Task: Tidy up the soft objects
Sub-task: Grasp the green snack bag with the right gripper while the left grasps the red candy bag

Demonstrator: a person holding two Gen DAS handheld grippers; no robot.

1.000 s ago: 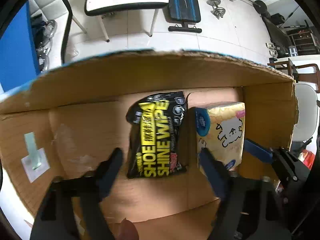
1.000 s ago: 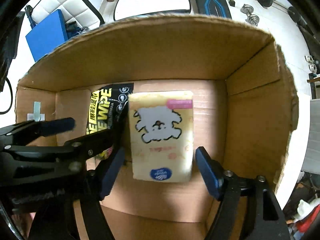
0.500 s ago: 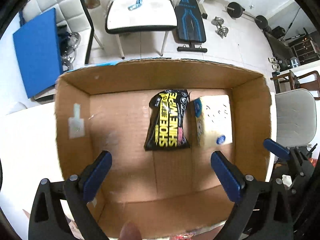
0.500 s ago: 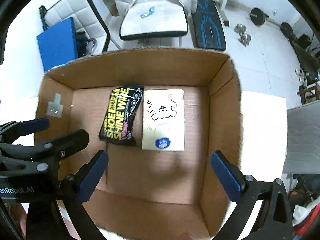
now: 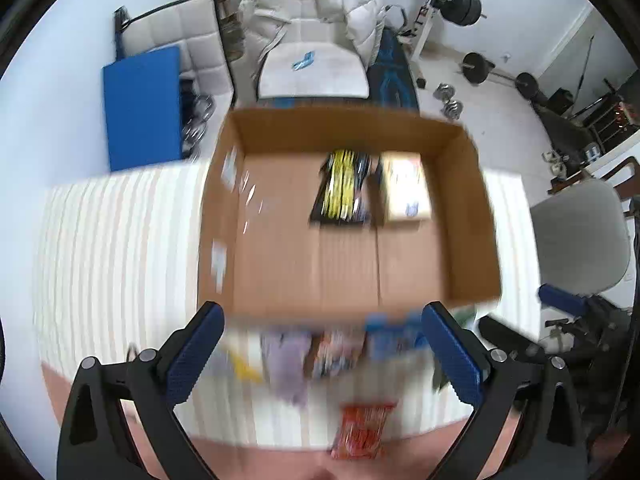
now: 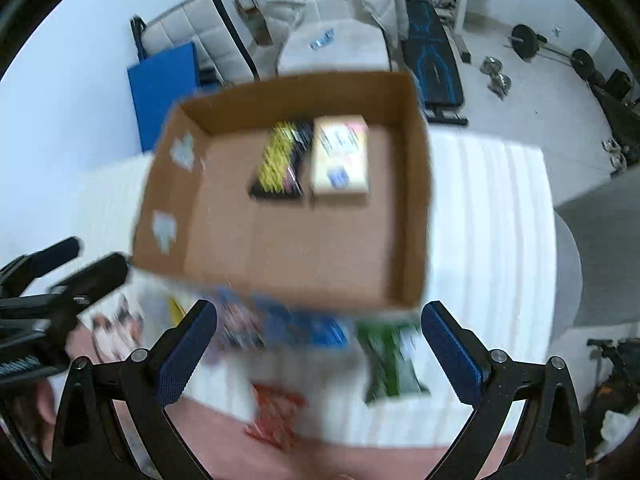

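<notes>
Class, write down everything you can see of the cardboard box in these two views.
The cardboard box is plain brown corrugated board, open-topped, with pale tape scraps on its left inner wall. It sits on a striped white cloth. Inside, by the far wall, a black-and-yellow wipes pack and a cream tissue pack lie flat, side by side. Blurred packets lie outside its near wall. Neither tool touches it.

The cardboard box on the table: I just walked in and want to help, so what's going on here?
A person with a gripper in each hand is sorting soft packs into the cardboard box. A black-and-yellow wipes pack and a cream tissue pack lie side by side inside. The left gripper and right gripper are open, holding nothing, above blurred packs on the striped cloth, including a green pack.
</notes>
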